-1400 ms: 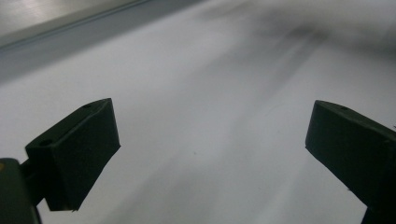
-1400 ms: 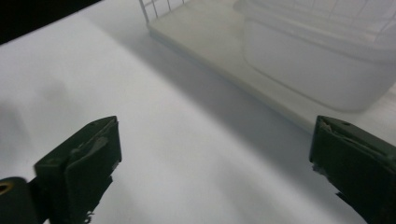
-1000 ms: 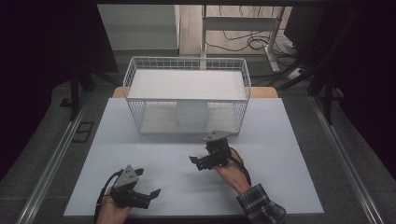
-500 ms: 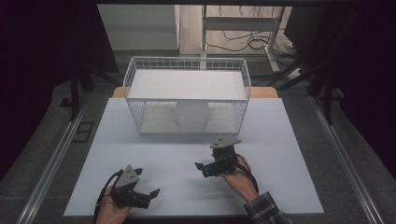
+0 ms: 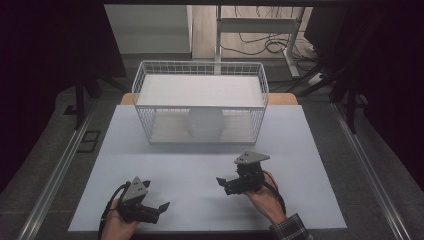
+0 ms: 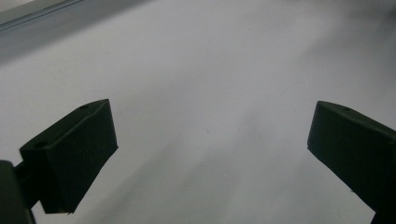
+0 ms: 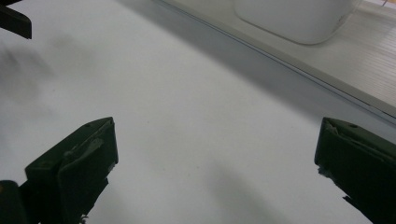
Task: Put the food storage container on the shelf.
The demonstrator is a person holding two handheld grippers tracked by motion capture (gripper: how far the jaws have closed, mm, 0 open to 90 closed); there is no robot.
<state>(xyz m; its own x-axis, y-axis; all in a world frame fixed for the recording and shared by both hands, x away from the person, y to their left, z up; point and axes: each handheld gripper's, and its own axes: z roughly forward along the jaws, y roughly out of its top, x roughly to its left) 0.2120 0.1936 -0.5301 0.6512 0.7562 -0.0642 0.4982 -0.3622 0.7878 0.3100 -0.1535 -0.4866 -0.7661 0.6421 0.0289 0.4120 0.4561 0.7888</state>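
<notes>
On the white table [image 5: 310,150], far side, sits the wire basket [image 5: 200,102] w/ a pale rounded object [image 5: 205,123] inside on its floor, front-centre. Right gripper [image 5: 224,183] hovers over bare tabletop near the basket's front, jaws wide apart, nothing btwn them. Left gripper [image 5: 161,206] low at the near edge, well apart from basket, jaws also spread, empty.

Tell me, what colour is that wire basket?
White; the wire basket shows best in the high view.
</notes>
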